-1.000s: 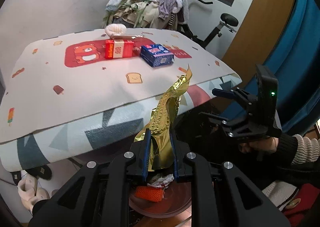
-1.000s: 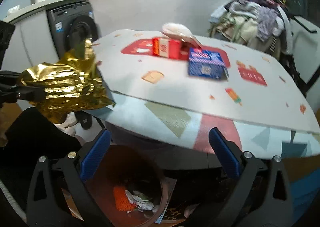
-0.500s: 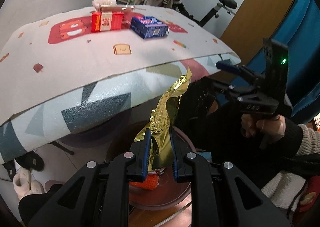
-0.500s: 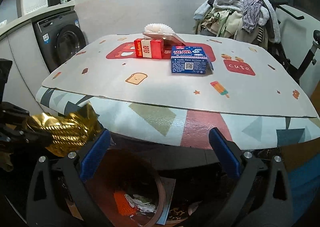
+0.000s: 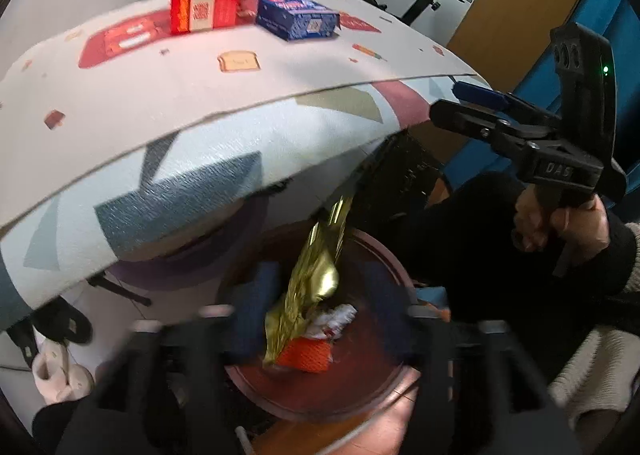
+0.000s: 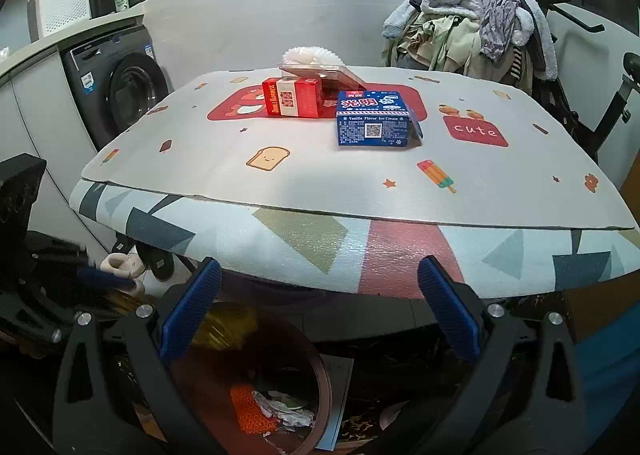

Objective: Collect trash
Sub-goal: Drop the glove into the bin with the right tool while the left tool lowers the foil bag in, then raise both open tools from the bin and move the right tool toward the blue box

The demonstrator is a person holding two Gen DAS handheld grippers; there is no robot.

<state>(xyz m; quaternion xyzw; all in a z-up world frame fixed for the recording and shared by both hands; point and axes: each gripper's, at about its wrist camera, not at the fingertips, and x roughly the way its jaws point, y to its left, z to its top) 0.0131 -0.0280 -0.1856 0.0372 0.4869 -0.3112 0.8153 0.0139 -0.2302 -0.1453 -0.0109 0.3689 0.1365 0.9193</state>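
My left gripper [image 5: 320, 315] blurred, fingers apart, gold foil wrapper [image 5: 316, 279] loose over the bin [image 5: 384, 387]. Right gripper [image 6: 320, 311] spread, empty. Patterned table [image 6: 360, 183] at 12 o'clock; washing machine [image 6: 120, 91] at 10.

Shiny, crinkled gold foil wrapper [image 5: 316, 287] is glinting between the blurred left gripper's [image 5: 320, 319] fingers, above a smooth, glossy reddish-brown bin [image 5: 384, 395]. Beyond the right gripper's [image 6: 320, 303] ribbed blue pads [image 6: 192, 307], a matt, finely textured foam-like mat [image 6: 360, 183] is carrying printed cardboard boxes, red [image 6: 292, 97] and blue [image 6: 374, 123].
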